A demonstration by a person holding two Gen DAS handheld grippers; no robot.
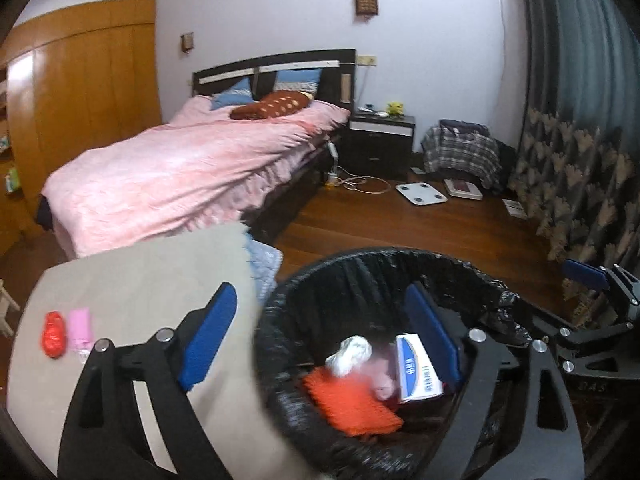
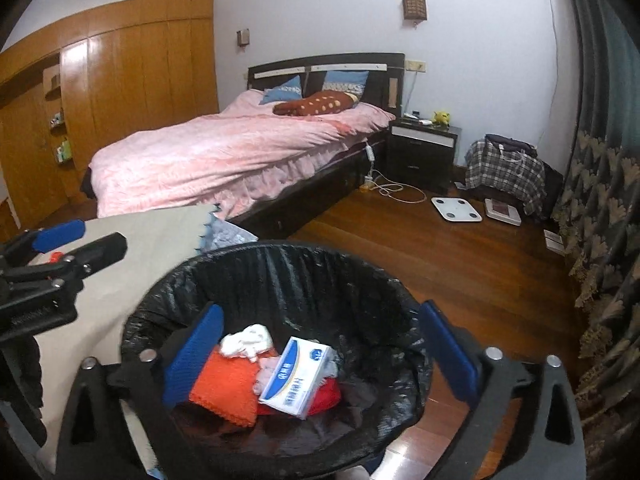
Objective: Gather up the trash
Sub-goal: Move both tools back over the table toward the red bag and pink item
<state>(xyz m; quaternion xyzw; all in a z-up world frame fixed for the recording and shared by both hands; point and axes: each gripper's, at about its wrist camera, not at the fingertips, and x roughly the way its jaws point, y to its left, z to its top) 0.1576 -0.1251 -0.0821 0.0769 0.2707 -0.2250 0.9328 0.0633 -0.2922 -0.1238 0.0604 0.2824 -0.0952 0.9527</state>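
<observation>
Both left gripper (image 1: 320, 344) and right gripper (image 2: 320, 354) wide open, holding nothing. Red wrapper (image 1: 54, 334) and pink wrapper (image 1: 80, 325) left on table (image 1: 132, 280): probably light, crinkly, slippery; best pinched mid-body.

Your left tongs (image 1: 320, 344) stand wide apart, one pad over the worktop (image 1: 132, 280) and the other inside the black-lined bin (image 1: 384, 256), so the bin's near rim crosses the gap between them; ahead and to their left, open cloth leads to the red wrapper (image 1: 53, 334) and the pink packet (image 1: 80, 326), which lie touching. Your right tongs (image 2: 320, 344) gape over the bin mouth, its far wall ahead of them, with an orange cloth (image 2: 226, 390), white box (image 2: 296, 376) and crumpled tissue (image 2: 248, 338) heaped below. Past the bin lies bare floor (image 2: 440, 256); the bed (image 2: 240, 152) blocks the left.
</observation>
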